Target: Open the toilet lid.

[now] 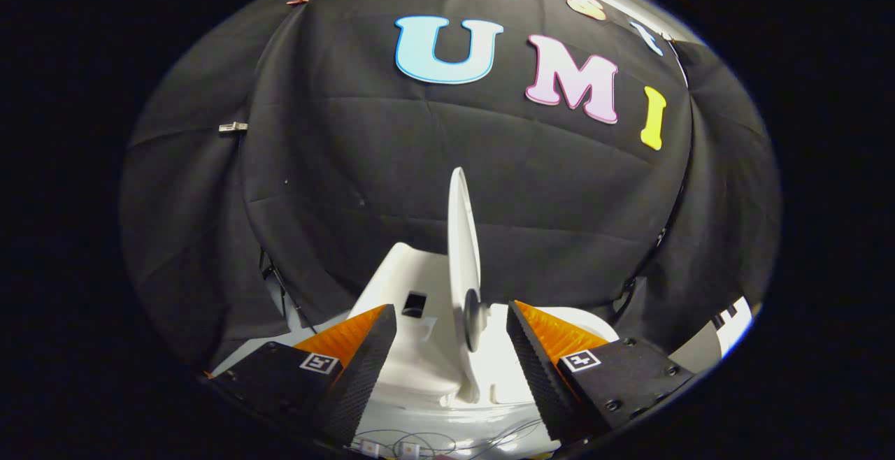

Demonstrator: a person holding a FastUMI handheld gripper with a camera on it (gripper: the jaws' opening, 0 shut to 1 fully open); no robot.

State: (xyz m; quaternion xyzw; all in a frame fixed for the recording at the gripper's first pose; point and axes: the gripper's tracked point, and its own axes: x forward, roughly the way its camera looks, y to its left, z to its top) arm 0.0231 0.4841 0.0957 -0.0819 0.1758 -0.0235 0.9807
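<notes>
Gripper (451, 320) fingers gaping apart, not touching the thin white plastic toilet lid (461, 250) standing upright between them, centre frame; black cloth booth wall (335, 180) hanging behind.

The tongs (451, 331) hang open, both fingers spread wide apart, gripping nothing.

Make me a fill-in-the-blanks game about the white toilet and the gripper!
1. The thin white plastic toilet lid stands ____, seen edge-on.
2. The lid rises between the gripper's two ____.
3. The gripper's jaws are ____, not pressing on the lid.
4. Behind the white ceramic toilet hangs a ____ cloth wall.

Missing words: upright; fingers; open; black
</notes>
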